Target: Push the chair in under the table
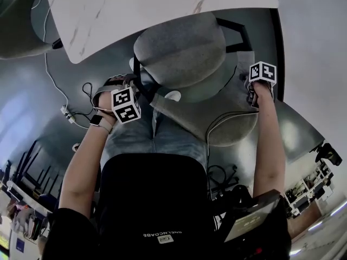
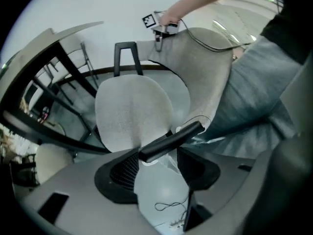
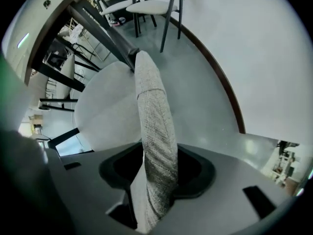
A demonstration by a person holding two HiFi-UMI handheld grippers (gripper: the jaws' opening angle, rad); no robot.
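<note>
Head view: the grey chair [image 1: 184,53] stands in front of me with the front of its seat already under the white marbled desk [image 1: 135,10], its curved backrest towards my legs. My left tongs [image 1: 130,99] sit at the left end of the backrest and my right tongs [image 1: 259,83] at the right end, both pointing steeply down. A white cable [image 1: 54,85] trails over the grey floor on the left.

Left gripper view: these tongs are released. A black frame bar [image 2: 168,141] of the chair slants across the gap between the 2 jaws, unclamped.

Right gripper view: these tongs are clenched on the woven edge of the chair's backrest, which fills the gap. 2 more chairs [image 3: 151,4] stand well apart at the top.
</note>
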